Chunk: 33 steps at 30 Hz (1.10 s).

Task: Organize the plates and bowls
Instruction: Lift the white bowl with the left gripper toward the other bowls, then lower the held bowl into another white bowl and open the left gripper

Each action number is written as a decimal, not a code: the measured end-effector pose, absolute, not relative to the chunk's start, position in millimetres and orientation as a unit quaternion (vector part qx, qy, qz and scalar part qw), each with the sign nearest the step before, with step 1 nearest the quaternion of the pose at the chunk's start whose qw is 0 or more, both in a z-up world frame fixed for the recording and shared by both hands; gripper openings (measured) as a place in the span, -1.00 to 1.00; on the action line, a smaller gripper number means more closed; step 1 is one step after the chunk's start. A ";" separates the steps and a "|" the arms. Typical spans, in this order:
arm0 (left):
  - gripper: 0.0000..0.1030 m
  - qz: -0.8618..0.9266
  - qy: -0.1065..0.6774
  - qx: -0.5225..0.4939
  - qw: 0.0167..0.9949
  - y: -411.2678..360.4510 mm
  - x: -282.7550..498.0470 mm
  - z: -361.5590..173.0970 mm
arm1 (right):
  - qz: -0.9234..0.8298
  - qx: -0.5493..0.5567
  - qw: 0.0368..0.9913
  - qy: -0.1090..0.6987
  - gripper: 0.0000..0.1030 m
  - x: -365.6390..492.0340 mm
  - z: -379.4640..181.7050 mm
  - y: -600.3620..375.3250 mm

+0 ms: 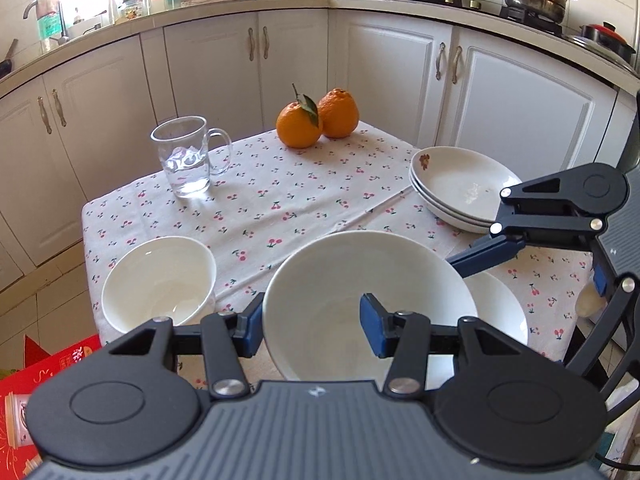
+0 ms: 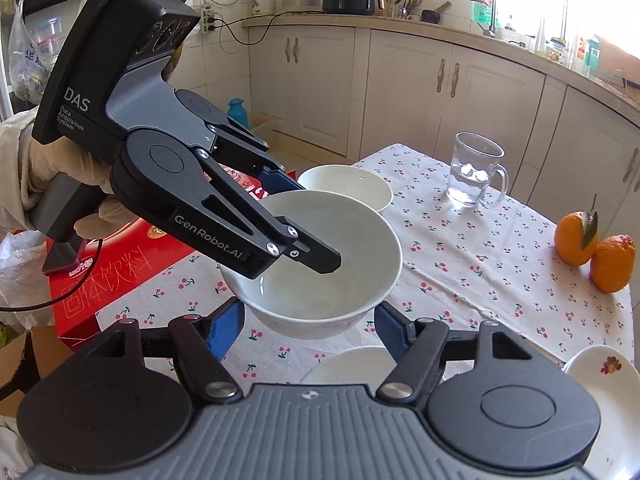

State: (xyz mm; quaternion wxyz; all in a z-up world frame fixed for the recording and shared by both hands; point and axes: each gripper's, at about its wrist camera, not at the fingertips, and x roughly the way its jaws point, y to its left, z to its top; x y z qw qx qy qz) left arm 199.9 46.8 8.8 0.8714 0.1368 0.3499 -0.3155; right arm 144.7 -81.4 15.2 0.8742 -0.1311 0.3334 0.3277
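White bowl (image 1: 340,280) raised clear of the desk (image 1: 300,200), close in front of the left wrist camera. Clamped at its rim by the left tongs (image 1: 312,320): one finger inside the bowl, the other against the outer wall, jaws drawn together on the rim. Gloved hand (image 2: 60,160) on the left handle.

Right tongs (image 2: 308,320) apart, one pad on either side of the bowl's lower wall; no clamp visible, narrow gaps at both pads.

Directly under the lifted bowl, at 4 o'clock in the left wrist view: another white bowl (image 1: 500,308), resting on the cherry-print cloth. At 9 o'clock: a third white bowl (image 1: 160,280), upright, well apart. At 2 o'clock: stack of shallow plates (image 1: 464,188) with a flower mark. At 11 o'clock: glass mug (image 1: 184,156) holding some water. At 12 o'clock, far edge: two oranges (image 1: 316,120), touching. Red box (image 2: 120,272) beside the desk.
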 end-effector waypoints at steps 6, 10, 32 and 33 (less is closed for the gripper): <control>-0.06 -0.336 0.345 0.145 0.864 19.2 194.0 9.8 | 0.305 -0.129 0.886 0.325 0.48 128.2 21.7 -108.2; -0.06 -0.350 0.346 0.149 0.858 1.7 189.3 6.1 | 0.290 -0.125 0.891 0.325 0.49 116.0 23.2 -123.8; -0.06 -0.370 0.370 0.147 0.839 -27.2 180.2 -25.2 | 0.267 -0.095 0.889 0.359 0.51 97.7 -2.6 -156.5; -0.06 -0.370 0.370 0.148 0.839 -27.4 179.3 -25.8 | 0.267 -0.093 0.888 0.362 0.51 97.9 -4.3 -157.0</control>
